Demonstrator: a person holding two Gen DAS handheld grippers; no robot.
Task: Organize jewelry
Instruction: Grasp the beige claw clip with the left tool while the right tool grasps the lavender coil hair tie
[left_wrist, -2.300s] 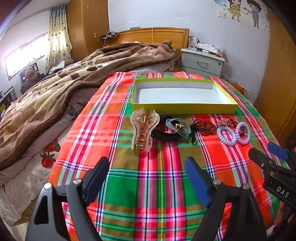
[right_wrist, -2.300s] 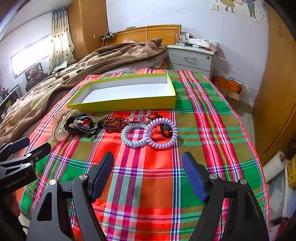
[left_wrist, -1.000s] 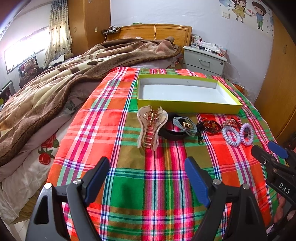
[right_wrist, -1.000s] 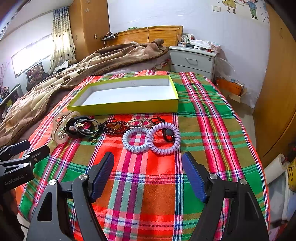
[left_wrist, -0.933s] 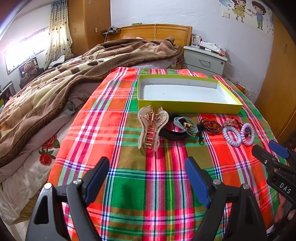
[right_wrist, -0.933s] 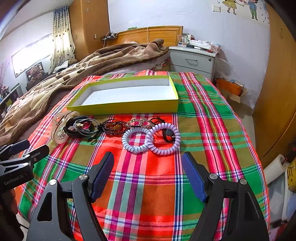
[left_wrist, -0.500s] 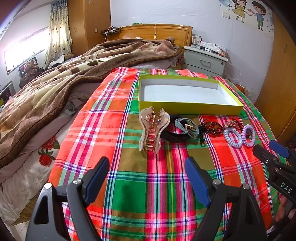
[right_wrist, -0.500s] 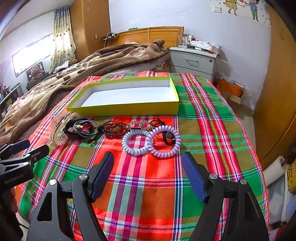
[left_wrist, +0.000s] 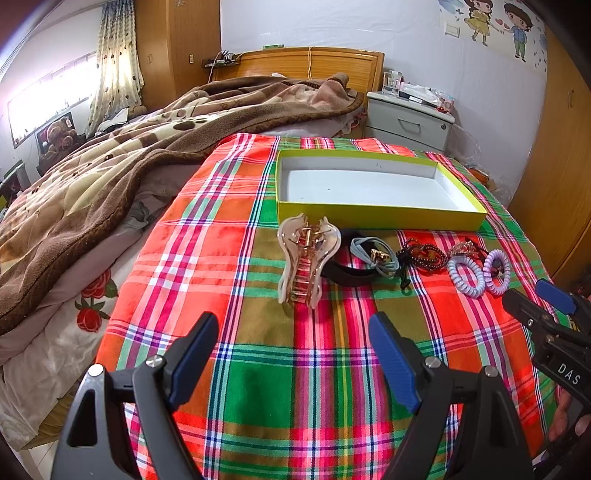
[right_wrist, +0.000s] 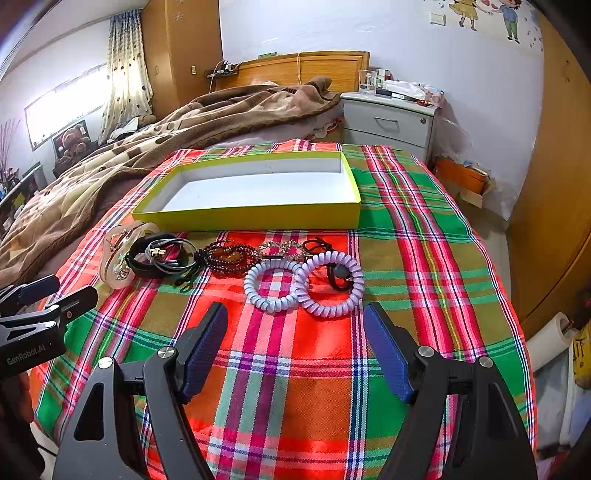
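Several accessories lie bunched in a row on the plaid cloth just in front of the empty yellow box (right_wrist: 255, 214), with the left hand-held gripper (left_wrist: 291, 354) and right hand-held gripper (right_wrist: 295, 343) both spread wide and holding nothing. Because the lavender coil ties (right_wrist: 303, 282) touch and a black cord is looped through one, two pieces could be dragged up together. The clear claw clip (left_wrist: 308, 258) could be squeezed off-center and slip, a judgement only.

The cloth (left_wrist: 258, 369) is a plaid of red, green and orange crossed by white, blue and pink lines, and the box (right_wrist: 258, 216) on it is yellow-green outside and white inside. The hair claw (left_wrist: 306, 258) is clear pinkish with gold metal, the band (left_wrist: 347, 275) black, the coil ties (right_wrist: 271, 284) pale blue and lilac. The blanket (left_wrist: 110, 158) is brown with tan patches, and both grippers' pads (left_wrist: 195, 356) are blue on black arms.
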